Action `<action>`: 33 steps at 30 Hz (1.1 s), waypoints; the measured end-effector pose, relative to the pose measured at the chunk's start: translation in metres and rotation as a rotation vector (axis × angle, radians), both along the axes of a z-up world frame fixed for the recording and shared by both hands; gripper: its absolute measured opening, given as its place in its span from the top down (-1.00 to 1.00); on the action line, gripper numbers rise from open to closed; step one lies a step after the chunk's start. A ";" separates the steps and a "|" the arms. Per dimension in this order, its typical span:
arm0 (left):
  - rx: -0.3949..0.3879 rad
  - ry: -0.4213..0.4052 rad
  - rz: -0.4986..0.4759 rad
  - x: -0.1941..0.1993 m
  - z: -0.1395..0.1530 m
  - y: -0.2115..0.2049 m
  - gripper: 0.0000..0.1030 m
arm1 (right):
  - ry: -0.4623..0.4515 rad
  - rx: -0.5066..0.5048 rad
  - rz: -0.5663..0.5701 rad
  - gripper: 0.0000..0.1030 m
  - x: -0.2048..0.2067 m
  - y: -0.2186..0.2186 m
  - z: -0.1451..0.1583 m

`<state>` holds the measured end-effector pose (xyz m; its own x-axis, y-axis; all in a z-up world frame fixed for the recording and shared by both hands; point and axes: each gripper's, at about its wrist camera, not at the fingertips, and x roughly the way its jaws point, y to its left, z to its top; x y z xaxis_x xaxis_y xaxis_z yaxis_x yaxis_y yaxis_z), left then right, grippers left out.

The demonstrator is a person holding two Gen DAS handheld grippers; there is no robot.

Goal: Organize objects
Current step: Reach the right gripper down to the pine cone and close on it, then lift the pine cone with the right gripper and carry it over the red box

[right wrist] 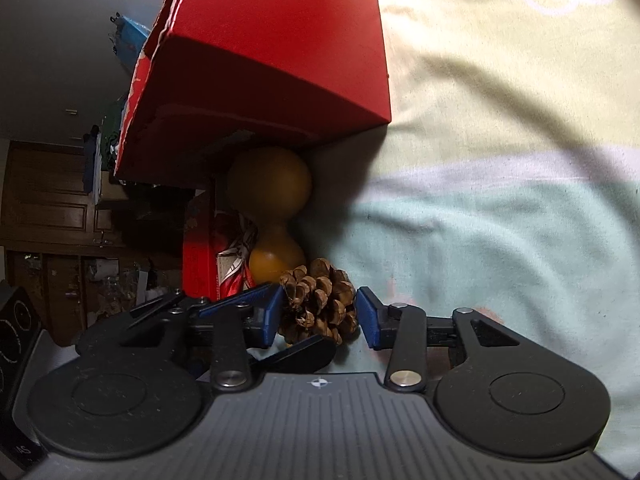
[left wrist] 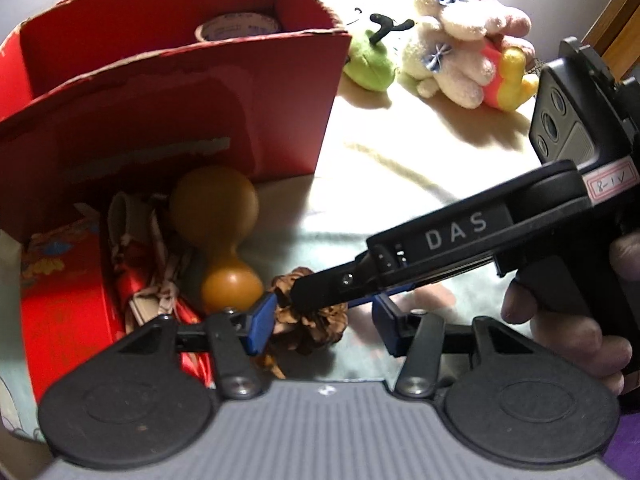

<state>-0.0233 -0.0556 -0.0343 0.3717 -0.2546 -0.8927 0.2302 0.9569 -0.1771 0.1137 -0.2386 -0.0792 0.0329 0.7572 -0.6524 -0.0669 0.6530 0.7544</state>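
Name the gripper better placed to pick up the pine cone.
Right. The right gripper is open with the pine cone squarely between its pads; the left gripper is also open, but offset with the cone near one pad.

Ahead of us the pine cone (right wrist: 318, 306) sits between the blue pads, hemmed on its left by the brown gourd (right wrist: 272, 208) and the red box (right wrist: 264, 52) rising behind it. In the left wrist view the right gripper (left wrist: 316, 300) crosses over the cone from the right, blocking that side. We find open cloth (right wrist: 500, 220) to the right and far, up to the plush toys (left wrist: 460, 60).
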 end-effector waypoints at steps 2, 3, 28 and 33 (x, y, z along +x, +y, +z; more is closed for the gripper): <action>-0.005 -0.002 -0.012 0.001 0.000 -0.001 -0.04 | -0.002 -0.003 -0.003 0.17 0.001 -0.002 0.001; -0.005 -0.003 -0.022 0.001 0.000 -0.002 -0.04 | -0.001 -0.004 -0.008 0.17 0.001 -0.004 0.002; -0.224 -0.188 -0.304 0.045 0.079 -0.014 0.04 | -0.281 -0.087 -0.271 0.19 0.000 -0.033 0.088; -0.281 -0.258 -0.303 0.060 0.105 0.009 0.03 | -0.391 -0.119 -0.237 0.30 0.025 -0.005 0.122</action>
